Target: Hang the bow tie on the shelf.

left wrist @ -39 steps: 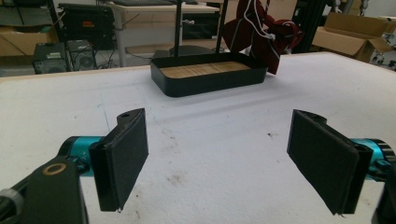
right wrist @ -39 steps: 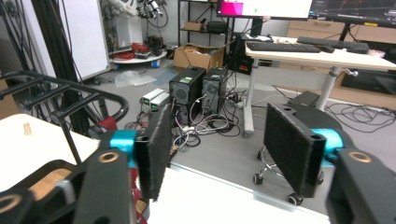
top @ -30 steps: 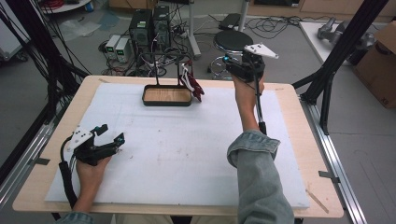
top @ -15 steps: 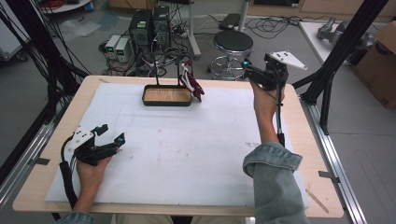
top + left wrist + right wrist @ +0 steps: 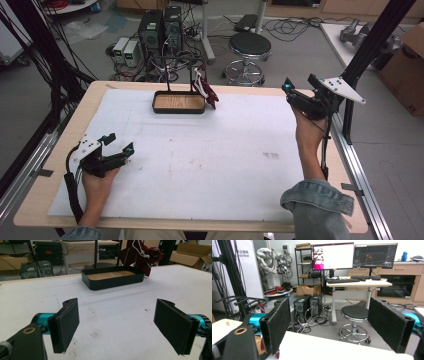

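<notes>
The dark red cloth (image 5: 207,91) is hanging from the black rack (image 5: 172,67) that rises out of the black tray (image 5: 178,103) at the far edge of the bench (image 5: 200,150) — draped just beside the tray's right end, so the hanging step looks done. The right gripper (image 5: 300,91) is hovering well to the right of the tray, near the bench's corner, its jaws having just been opening, nothing between them. The left gripper (image 5: 119,144) is resting spread and empty, well in front of the tray — little seems left beyond parking both hands.

Red cloth (image 5: 143,255) top cut off; rack (image 5: 177,62) lost among cables.
</notes>
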The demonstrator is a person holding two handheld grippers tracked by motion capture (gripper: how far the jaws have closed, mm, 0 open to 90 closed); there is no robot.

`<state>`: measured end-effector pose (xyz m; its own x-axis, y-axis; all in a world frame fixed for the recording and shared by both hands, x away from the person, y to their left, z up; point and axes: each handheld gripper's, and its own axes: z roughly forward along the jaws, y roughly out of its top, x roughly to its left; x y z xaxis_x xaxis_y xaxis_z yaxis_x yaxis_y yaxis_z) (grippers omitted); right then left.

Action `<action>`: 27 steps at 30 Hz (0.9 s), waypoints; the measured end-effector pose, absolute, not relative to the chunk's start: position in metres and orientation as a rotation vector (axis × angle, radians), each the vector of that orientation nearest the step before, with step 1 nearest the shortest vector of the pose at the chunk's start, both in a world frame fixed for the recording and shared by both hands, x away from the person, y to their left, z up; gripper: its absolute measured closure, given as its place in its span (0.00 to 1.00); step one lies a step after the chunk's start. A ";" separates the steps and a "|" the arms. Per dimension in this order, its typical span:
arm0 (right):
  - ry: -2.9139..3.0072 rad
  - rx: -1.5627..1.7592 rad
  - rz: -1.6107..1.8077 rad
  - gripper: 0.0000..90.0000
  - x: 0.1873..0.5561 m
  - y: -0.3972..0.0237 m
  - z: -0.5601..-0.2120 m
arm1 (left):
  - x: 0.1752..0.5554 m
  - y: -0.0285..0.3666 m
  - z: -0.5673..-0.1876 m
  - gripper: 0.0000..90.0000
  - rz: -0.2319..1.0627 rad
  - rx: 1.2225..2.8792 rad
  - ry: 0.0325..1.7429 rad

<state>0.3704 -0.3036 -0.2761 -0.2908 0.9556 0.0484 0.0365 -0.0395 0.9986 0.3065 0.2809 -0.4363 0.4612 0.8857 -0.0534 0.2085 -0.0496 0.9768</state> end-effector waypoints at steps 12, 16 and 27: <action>1.385 1.112 1.470 0.17 0.327 -0.321 -0.311 | 0.307 0.281 -0.437 0.23 0.736 1.552 1.000; 1.362 1.139 1.495 0.16 0.315 -0.323 -0.330 | 0.307 0.280 -0.437 0.23 0.736 1.551 1.003; 1.408 1.171 1.476 0.14 0.296 -0.312 -0.377 | 0.307 0.280 -0.437 0.22 0.736 1.557 1.003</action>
<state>0.2958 -0.3120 -0.3768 -0.2821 0.9534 0.1073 0.0620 -0.0934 0.9937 0.3065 0.2802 -0.4368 0.4505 0.8912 -0.0529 0.2177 -0.0522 0.9746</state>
